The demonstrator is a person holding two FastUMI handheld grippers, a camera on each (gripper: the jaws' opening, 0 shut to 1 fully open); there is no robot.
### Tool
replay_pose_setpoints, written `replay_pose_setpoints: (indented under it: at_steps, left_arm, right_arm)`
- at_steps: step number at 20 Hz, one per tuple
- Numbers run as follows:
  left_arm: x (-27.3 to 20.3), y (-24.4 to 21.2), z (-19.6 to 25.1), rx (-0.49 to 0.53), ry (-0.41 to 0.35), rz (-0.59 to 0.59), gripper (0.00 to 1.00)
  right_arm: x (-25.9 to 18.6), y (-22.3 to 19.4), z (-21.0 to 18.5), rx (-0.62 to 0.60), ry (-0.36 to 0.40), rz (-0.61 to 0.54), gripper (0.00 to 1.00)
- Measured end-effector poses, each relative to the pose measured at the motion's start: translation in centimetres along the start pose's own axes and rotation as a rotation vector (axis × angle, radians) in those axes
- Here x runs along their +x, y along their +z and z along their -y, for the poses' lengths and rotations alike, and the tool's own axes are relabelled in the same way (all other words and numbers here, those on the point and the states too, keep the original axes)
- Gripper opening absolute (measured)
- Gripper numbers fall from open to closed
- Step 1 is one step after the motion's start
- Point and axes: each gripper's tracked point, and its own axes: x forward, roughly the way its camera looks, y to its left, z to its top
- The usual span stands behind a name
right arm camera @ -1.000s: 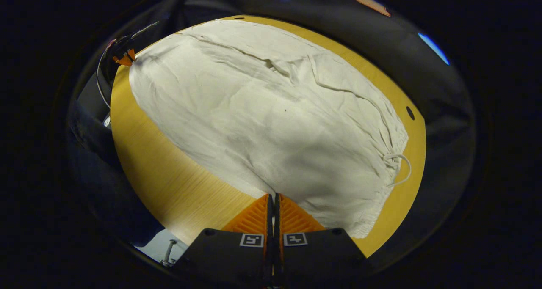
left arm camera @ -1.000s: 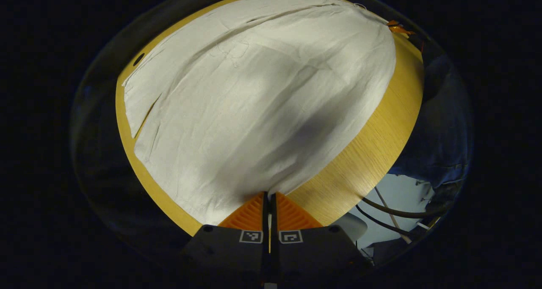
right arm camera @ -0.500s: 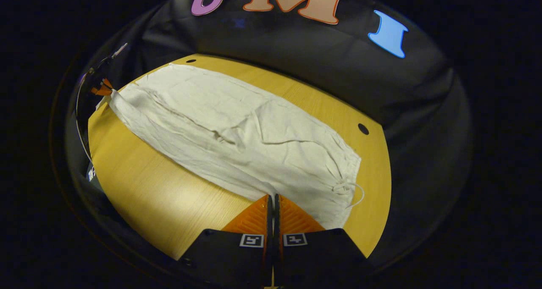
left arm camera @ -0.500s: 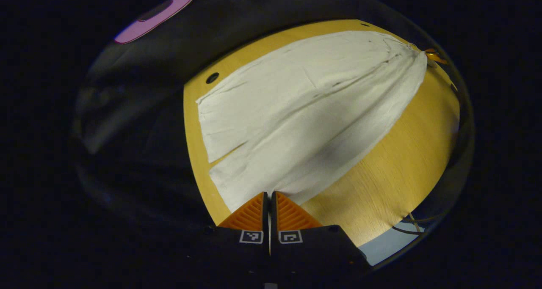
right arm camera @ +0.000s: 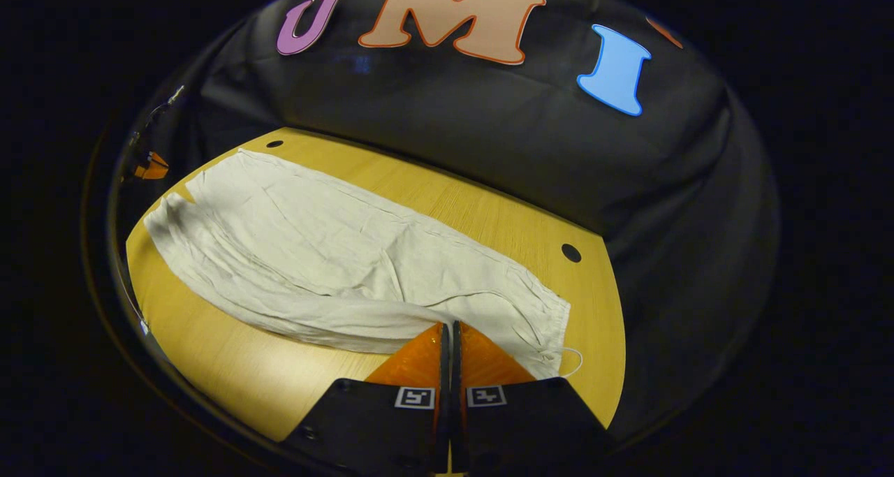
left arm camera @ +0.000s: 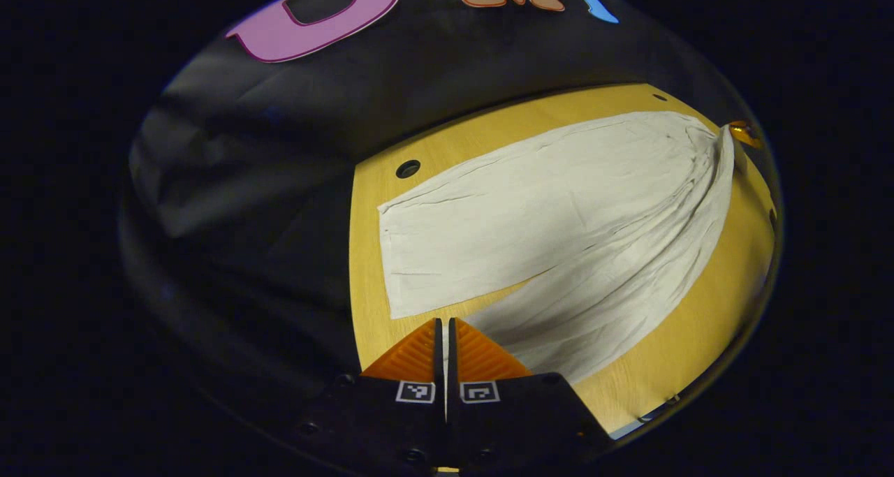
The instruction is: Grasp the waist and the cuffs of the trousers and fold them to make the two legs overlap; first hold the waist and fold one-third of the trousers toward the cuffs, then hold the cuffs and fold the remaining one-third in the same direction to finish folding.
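Note:
Cream trousers (left arm camera: 559,211) lie lengthwise on a yellow wooden table (left arm camera: 670,351). In the left gripper view, the far leg lies flat while the near leg (left arm camera: 594,302) rises to my left gripper (left arm camera: 445,321), which is shut on its cuff corner. The right gripper (left arm camera: 742,133) shows small at the far waist end. In the right gripper view, my right gripper (right arm camera: 450,325) is shut on the near edge of the trousers (right arm camera: 335,267) at the waist, beside the drawstring (right arm camera: 571,362). The left gripper (right arm camera: 150,166) shows at the far cuff end.
Round holes sit in the table's far corners (left arm camera: 408,168) (right arm camera: 570,253). The black cloth wall (right arm camera: 454,128) hangs right behind the table's far edge. A strip of bare table (right arm camera: 230,372) runs along the near side of the trousers.
Both grippers have risen and tipped up, still shut on the cloth. The trousers look smaller and farther off, and the near leg has lifted and parted from the far leg at the cuffs.

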Motion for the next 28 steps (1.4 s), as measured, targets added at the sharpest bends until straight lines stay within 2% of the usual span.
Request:
replay_pose_setpoints:
  at_steps: [2, 5, 6, 7, 8, 9, 10, 11, 12, 15, 19, 20, 21, 22, 23, 27, 28]
  left_arm:
    - [0.0, -0.6, 0.8, 0.010, -0.025, 0.001, 0.00]
    - [0.3, -1.9, 2.7, 0.048, -0.095, -0.034, 0.00]
    - [0.3, -2.4, 3.5, 0.057, -0.130, -0.046, 0.05]
    - [0.3, -2.8, 4.4, 0.071, -0.166, -0.060, 0.14]
    - [0.6, -3.2, 5.1, 0.098, -0.193, -0.069, 0.37]
    - [0.8, -3.6, 5.5, 0.138, -0.212, -0.078, 0.44]
    - [0.8, -4.0, 5.7, 0.184, -0.225, -0.092, 0.59]
    - [0.9, -4.4, 5.9, 0.233, -0.239, -0.114, 0.67]
    - [1.2, -4.9, 6.1, 0.284, -0.262, -0.134, 0.81]
    - [2.0, -6.0, 6.4, 0.385, -0.293, -0.198, 0.81]
    - [3.2, -6.6, 6.3, 0.405, -0.319, -0.256, 0.82]
    - [3.4, -6.7, 6.3, 0.414, -0.327, -0.268, 0.78]
    - [3.5, -6.8, 6.3, 0.427, -0.336, -0.278, 0.75]
    - [3.7, -6.9, 6.2, 0.440, -0.342, -0.288, 0.62]
    - [3.9, -7.0, 6.2, 0.452, -0.350, -0.299, 0.58]
    - [4.7, -7.5, 6.4, 0.479, -0.364, -0.348, 0.55]
    - [4.7, -7.3, 6.6, 0.494, -0.372, -0.348, 0.54]
  right_arm:
    - [0.0, 0.1, -0.1, 0.008, 0.004, -0.002, 0.03]
    - [0.0, 0.2, -0.1, 0.026, 0.009, -0.006, 0.00]
    - [0.1, 0.0, 0.0, 0.029, 0.011, -0.008, 0.02]
    - [0.0, 0.0, 0.0, 0.027, 0.010, -0.010, 0.02]
    - [0.0, -0.2, 0.0, 0.023, 0.010, -0.011, 0.03]
    - [-0.1, -0.2, -0.1, 0.018, 0.010, -0.014, 0.03]
    - [0.0, -0.4, -0.1, 0.015, 0.011, -0.015, 0.03]
    - [-0.1, -0.2, -0.1, 0.012, 0.012, -0.015, 0.03]
    - [-0.1, -0.3, -0.2, 0.013, 0.014, -0.015, 0.03]
    - [-0.1, -0.3, -0.2, 0.022, 0.014, -0.015, 0.02]
    - [-0.3, -0.3, -0.2, 0.020, 0.014, -0.020, 0.02]
    - [-0.3, -0.3, -0.2, 0.021, 0.012, -0.021, 0.00]
    - [-0.3, -0.3, -0.2, 0.025, 0.012, -0.023, 0.02]
    - [-0.4, -0.4, -0.2, 0.029, 0.011, -0.024, 0.03]
    - [-0.5, -0.3, -0.2, 0.030, 0.010, -0.025, 0.02]
    - [-0.8, -0.4, -0.1, 0.032, 0.008, -0.028, 0.03]
    - [-0.8, -0.5, -0.1, 0.033, 0.008, -0.028, 0.00]
